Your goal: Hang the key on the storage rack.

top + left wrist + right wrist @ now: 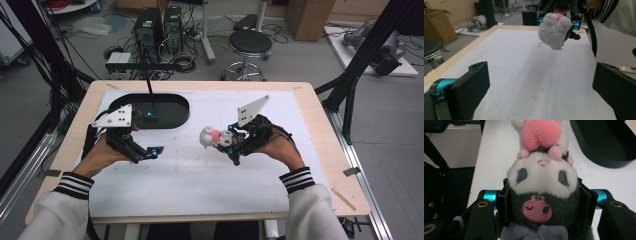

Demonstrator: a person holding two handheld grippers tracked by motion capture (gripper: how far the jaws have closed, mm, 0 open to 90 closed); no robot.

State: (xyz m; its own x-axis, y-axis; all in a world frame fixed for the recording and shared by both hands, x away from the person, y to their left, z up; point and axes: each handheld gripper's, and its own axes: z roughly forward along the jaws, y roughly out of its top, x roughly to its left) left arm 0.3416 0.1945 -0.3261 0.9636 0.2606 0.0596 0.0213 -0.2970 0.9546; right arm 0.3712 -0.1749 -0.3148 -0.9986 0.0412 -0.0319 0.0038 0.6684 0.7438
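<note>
Plush toy (541,182): its lower body is cut off by the bottom edge of the right gripper view, and its top by the upper edge; its sides are hidden behind the jaws.
Plush toy's face: turned away in the left gripper view, where the white back (554,28) hides it.
Right gripper (231,145): the jaw tips near the plush toy are too small to separate in the high view.
Left gripper (536,92): both jaws are cut by the bottom edge, well apart from the plush toy.
Black tray (150,111): the part behind the left gripper's grey plate is hidden.

Plush toy (212,136): white face, dark hood bearing a pink emblem, pink and white body. Clamped in the right gripper (226,141), centre of the high view. Raised clear of the tabletop (200,175).
</note>
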